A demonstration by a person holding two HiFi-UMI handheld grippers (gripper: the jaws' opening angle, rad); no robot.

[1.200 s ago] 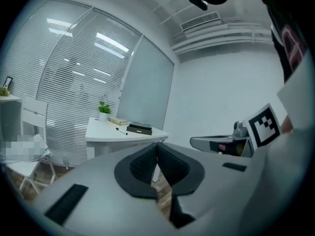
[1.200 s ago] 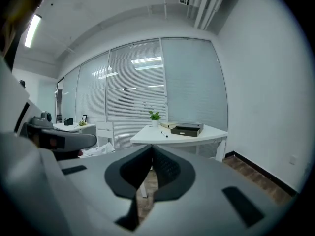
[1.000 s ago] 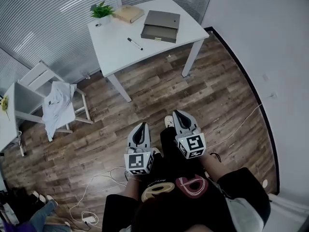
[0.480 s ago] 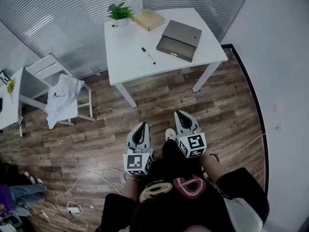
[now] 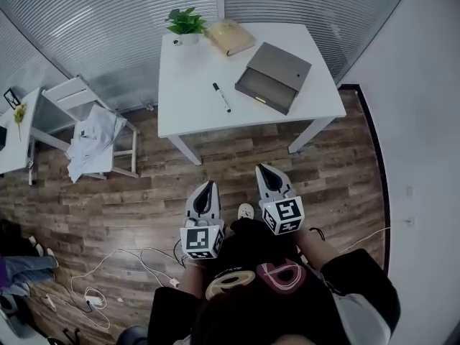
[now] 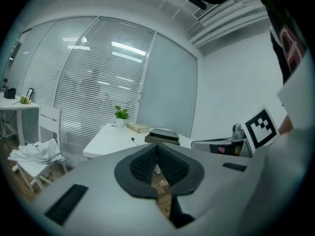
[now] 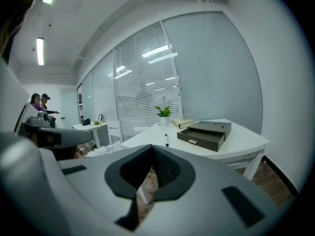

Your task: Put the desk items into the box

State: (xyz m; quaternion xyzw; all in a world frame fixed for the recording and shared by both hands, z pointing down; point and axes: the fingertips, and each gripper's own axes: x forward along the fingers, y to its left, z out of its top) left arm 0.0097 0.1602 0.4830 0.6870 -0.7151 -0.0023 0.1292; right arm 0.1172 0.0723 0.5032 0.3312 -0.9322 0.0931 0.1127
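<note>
Left gripper (image 5: 208, 186): jaws fully closed, pads pressed together, nothing held. Right gripper (image 5: 264, 169): same, jaws closed tip to tip, empty. Both side by side over wooden floor (image 5: 345, 164), pointing toward white table (image 5: 187, 113), well short of its near edge, touching nothing.

4 items on table, all well apart from both grippers.
- Box (image 5: 274, 77): grey, flat, on right half of table, set diagonal, drawer part pulled out toward near edge, nothing seen inside.
- Marker (image 5: 221, 97): black, lying flat around table middle, just left of box, not touching it.
- Book (image 5: 230, 37): tan, at far edge, between potted plant and box, touching neither.
- Potted plant (image 5: 186, 26): green leaves, white pot, upright at far left corner.

Left of table: white chair (image 5: 72, 95) with crumpled white cloth (image 5: 92, 139) on seat. Corner of 2nd table (image 5: 18, 149) at picture's left edge. White cables (image 5: 92, 297) loose on floor. Slatted blinds (image 5: 108, 27) behind table. In right gripper view, 2 people (image 7: 39, 102) far off at left, too small for detail.
</note>
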